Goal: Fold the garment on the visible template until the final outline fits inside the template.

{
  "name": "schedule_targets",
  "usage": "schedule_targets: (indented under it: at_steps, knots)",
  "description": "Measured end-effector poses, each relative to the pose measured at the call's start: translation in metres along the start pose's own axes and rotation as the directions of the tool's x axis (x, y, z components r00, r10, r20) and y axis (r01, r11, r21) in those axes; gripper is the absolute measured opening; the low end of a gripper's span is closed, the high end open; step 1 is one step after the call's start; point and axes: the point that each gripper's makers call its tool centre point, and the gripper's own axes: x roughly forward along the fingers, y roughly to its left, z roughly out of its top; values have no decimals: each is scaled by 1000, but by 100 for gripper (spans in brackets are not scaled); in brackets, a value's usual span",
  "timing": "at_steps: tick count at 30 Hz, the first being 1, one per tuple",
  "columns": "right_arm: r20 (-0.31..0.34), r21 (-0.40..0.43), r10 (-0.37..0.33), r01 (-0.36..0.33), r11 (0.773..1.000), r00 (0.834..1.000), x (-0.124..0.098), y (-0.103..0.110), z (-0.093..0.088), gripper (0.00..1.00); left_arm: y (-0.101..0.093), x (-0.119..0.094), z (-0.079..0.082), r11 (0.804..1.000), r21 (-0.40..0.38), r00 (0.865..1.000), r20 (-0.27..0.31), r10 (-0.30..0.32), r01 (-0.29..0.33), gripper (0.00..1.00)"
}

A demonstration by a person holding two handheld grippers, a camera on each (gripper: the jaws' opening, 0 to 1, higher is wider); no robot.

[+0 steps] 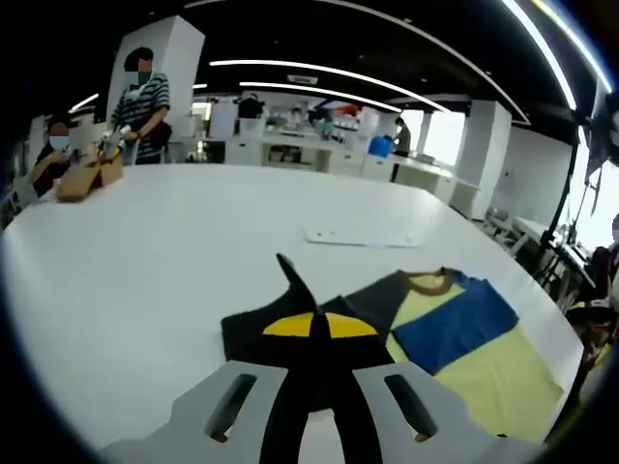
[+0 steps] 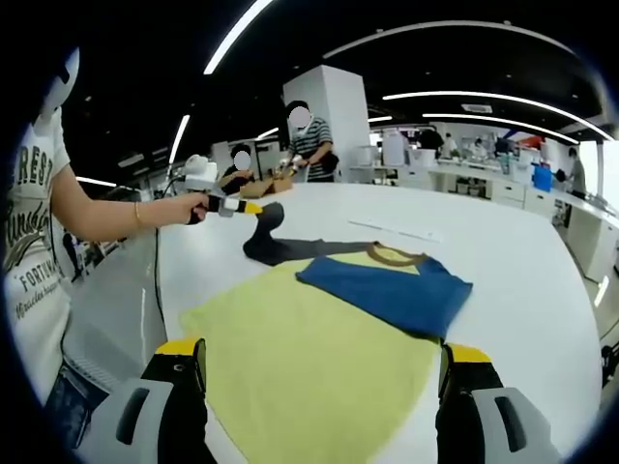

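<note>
In the left gripper view, the left gripper (image 1: 314, 333) has its jaws closed together on the dark grey sleeve (image 1: 300, 290) of the garment (image 1: 455, 333), lifting a peak of fabric off the white table (image 1: 174, 251). The rest of the garment lies flat just beyond and to the right: a yellow-green body with a blue sleeve (image 1: 453, 327) already folded across it and a brown collar (image 1: 432, 282). A sheet of paper (image 1: 363, 236) lies farther back on the table. In the right gripper view, the right gripper (image 2: 319, 382) hovers with its jaws wide apart, holding nothing, above the near hem of the garment (image 2: 319, 358); the left gripper (image 2: 232, 206) appears at upper left, held by a person's hand (image 2: 193, 208), with the grey sleeve (image 2: 266, 232) hanging from it. A template outline cannot be made out. The step in hand appears to be folding the grey sleeve inward. Carry it across low and taut, lay it flat over the body mirroring the blue sleeve, and release only once the fabric rests without wrinkles.
</note>
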Motion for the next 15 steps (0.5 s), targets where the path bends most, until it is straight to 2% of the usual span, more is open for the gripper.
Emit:
schedule_targets:
  at_steps: [15]
  knots:
    - [-3, 1, 7, -7, 1000, 1000, 0, 0, -2, 99, -50, 16, 13, 996, 20, 996, 16, -89, 88, 0]
